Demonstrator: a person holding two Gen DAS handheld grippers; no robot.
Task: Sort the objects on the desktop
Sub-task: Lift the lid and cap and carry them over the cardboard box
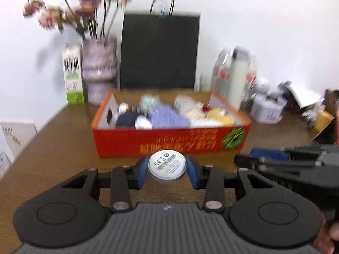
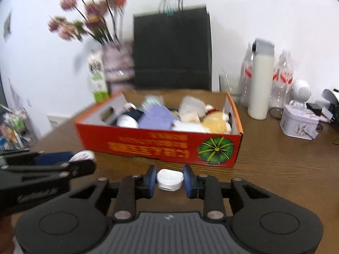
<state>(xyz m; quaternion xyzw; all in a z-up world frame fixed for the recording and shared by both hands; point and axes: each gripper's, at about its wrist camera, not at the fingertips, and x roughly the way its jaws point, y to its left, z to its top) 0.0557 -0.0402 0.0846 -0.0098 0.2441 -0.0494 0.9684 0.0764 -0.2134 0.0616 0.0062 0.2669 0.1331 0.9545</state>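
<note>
- Blue pads of the left gripper (image 1: 167, 172) clamp a round white puck (image 1: 167, 165), its label face with barcode turned up, carried above the wooden surface (image 1: 63, 139).
- Right gripper (image 2: 170, 180) pinches a small white oval case (image 2: 170, 178) the same way, lifted clear.
- Both look mid-carry, so this reads as the transport step.
- Next, likely: reach over the near wall of the red cardboard box (image 2: 161, 142), already crowded with soft items, then release into a gap.
</note>
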